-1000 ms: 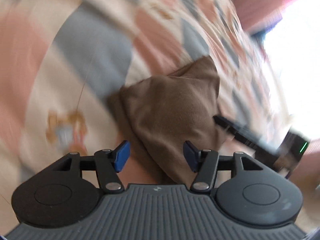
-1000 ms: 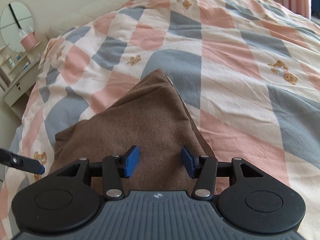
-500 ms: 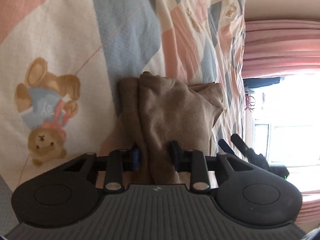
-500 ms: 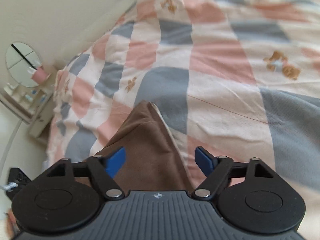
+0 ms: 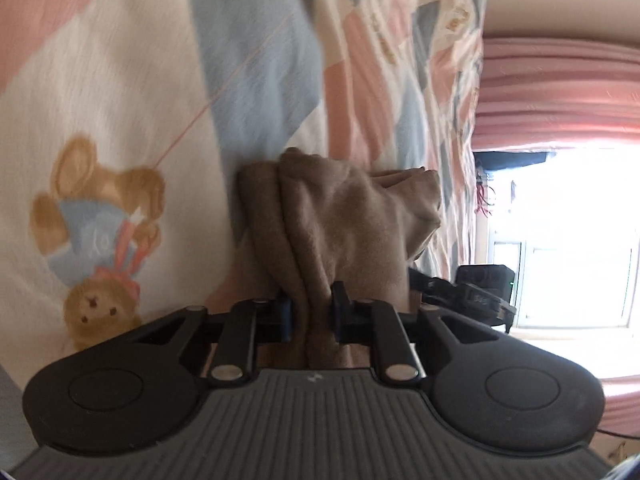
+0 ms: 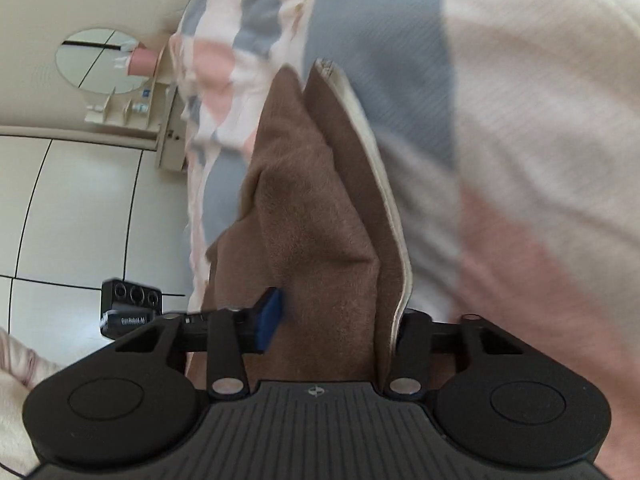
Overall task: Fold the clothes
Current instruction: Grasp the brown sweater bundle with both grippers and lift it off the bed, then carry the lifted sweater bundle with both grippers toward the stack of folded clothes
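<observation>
Since half a second ago, the right gripper point(image 6: 332, 320) has tipped and swung in over the brown garment point(image 6: 316, 208), which now fills the gap between its jaws, while the left gripper point(image 5: 310, 314) has kept its pinch.

At far left, the left wrist view shows a teddy bear print point(image 5: 96, 236) on the checked quilt point(image 5: 256, 60) of the bed. To its right, the left jaws are closed on a bunched fold of the garment point(image 5: 340, 216), which trails away across the quilt. Further right are pink curtains point(image 5: 560, 92) and a bright window point(image 5: 568, 276).

In the right wrist view, a round mirror point(image 6: 96, 60) hangs at left. The right jaws stand apart, straddling the garment's cream-lined edge point(image 6: 384, 168); the right-hand pad is hidden behind the cloth.

The step appears to be taking a second hold. Doing it well likely means closing on all layers, then lifting both ends level.
</observation>
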The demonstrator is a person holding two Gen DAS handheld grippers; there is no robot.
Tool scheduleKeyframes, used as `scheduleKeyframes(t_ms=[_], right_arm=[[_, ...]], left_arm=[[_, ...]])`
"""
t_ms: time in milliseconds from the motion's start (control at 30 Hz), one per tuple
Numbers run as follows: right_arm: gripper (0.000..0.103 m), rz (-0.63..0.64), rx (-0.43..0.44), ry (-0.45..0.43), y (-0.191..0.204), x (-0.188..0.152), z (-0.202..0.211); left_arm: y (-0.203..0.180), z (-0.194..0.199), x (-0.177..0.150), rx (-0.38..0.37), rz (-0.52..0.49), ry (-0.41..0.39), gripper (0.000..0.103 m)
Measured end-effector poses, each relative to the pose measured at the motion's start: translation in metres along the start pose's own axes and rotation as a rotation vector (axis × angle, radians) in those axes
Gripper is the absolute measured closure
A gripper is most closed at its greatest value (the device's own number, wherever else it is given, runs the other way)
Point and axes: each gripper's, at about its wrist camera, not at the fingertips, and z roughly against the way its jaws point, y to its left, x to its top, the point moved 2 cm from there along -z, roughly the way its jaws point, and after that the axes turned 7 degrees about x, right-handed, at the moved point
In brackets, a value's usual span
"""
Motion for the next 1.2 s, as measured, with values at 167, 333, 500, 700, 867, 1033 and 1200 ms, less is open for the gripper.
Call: scheduleKeyframes(t_ms=[167,333,500,700,867,1033,1200], right_arm=[[0.062,-0.124,-0.038,-0.124,-0.010,-0.024,0.006],[0.074,-0.089,-0.079,-0.270,0.017,-0.052,0.007],[0.077,-0.160,-0.077,-0.531,0.063,-0.140,0.022],[0.077,-0.471,-0.032,-1.080,0.136,-0.335,-0.003],[0.077,-0.670,-0.052,-1.529,0.238,-0.495,-0.064],[0.077,-0.808,-0.066,-2.000,0.323,-0.629,-0.118],[0.078,-0.835,-0.180,-2.398,0.382,-0.738,-0.141]], left_arm=[[-0.002,-0.010,0.011,0.028,-0.040,0.048,0.082],[-0.018,-0.008,0.017,0.046,-0.144,0.063,0.089],[-0.056,0.009,0.028,0.038,-0.369,0.145,0.089],[-0.134,0.006,0.015,0.020,-0.718,0.447,0.089],[-0.203,0.009,-0.073,-0.054,-1.020,0.748,0.089],[-0.270,0.009,-0.222,-0.170,-1.292,1.008,0.089],[-0.306,0.028,-0.412,-0.291,-1.527,1.227,0.089]])
